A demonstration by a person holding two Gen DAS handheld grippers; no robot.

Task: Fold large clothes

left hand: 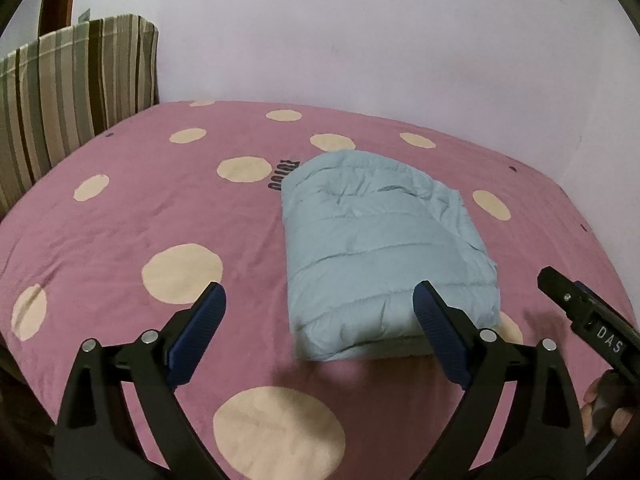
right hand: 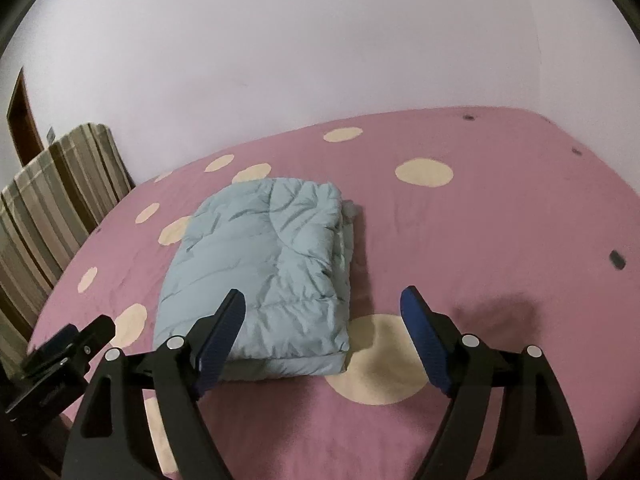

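Between the wide-spread fingers of the left gripper [left hand: 320, 304] and of the right gripper [right hand: 322, 306] nothing is being held; both are hovering over the near end of the folded light-blue puffer jacket [left hand: 380, 248], which is lying on the pink polka-dot bed [left hand: 140, 220], near a striped cushion [left hand: 72, 92].

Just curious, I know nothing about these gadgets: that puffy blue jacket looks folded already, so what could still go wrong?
The folded pale-blue quilted jacket is puffy, so it may spring open; loose layers show at its right edge. Both hand-held grippers, left and right, hang open close by and could nudge it.
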